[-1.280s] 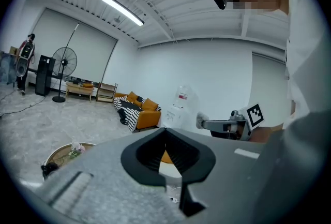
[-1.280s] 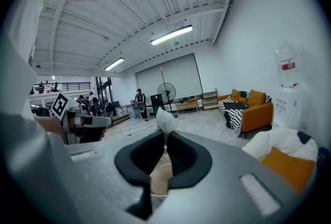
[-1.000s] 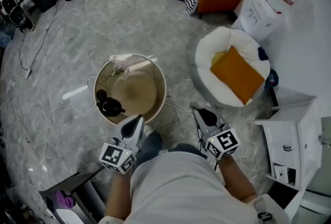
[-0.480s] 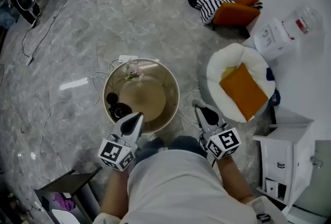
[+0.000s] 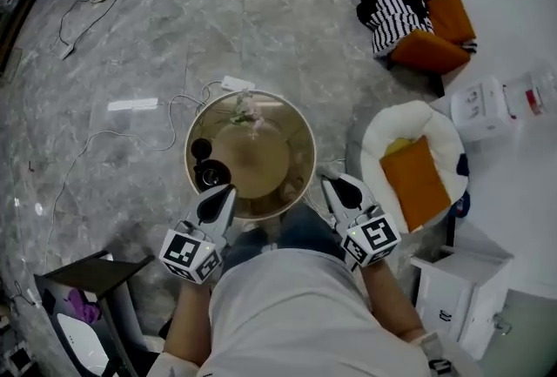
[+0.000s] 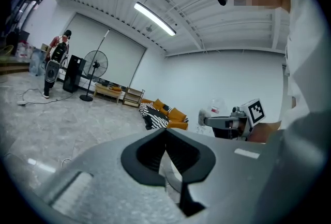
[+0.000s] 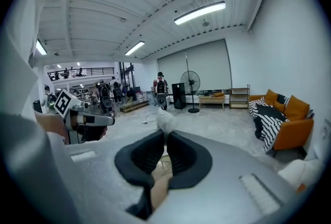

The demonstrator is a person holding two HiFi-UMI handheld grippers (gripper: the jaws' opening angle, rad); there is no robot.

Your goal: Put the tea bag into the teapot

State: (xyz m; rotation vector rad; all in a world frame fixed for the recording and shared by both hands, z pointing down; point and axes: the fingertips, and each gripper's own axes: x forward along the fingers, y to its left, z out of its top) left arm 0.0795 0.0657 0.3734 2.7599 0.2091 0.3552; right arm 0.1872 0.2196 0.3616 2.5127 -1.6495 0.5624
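A black teapot [image 5: 211,173] stands at the left edge of a small round table [image 5: 300,140], with a dark cup [image 5: 201,148] behind it. My right gripper [image 5: 325,182] hovers just off the table's near right rim. In the right gripper view it [image 7: 165,133] is shut on a small white tea bag [image 7: 165,120] that sticks out past its tips. My left gripper [image 5: 229,190] sits at the near left rim, close to the teapot. Its jaws [image 6: 165,133] are shut with nothing in them.
A small spray of flowers [image 5: 246,110] lies at the table's far side. A white round bed with an orange cushion [image 5: 416,179] sits to the right, with a white cabinet [image 5: 452,288] nearer. White cables [image 5: 130,140] trail across the marble floor. A black stool [image 5: 96,275] stands at lower left.
The table has drawn closer and now lies right under both grippers' tips. Both grippers keep their pose and stay shut.
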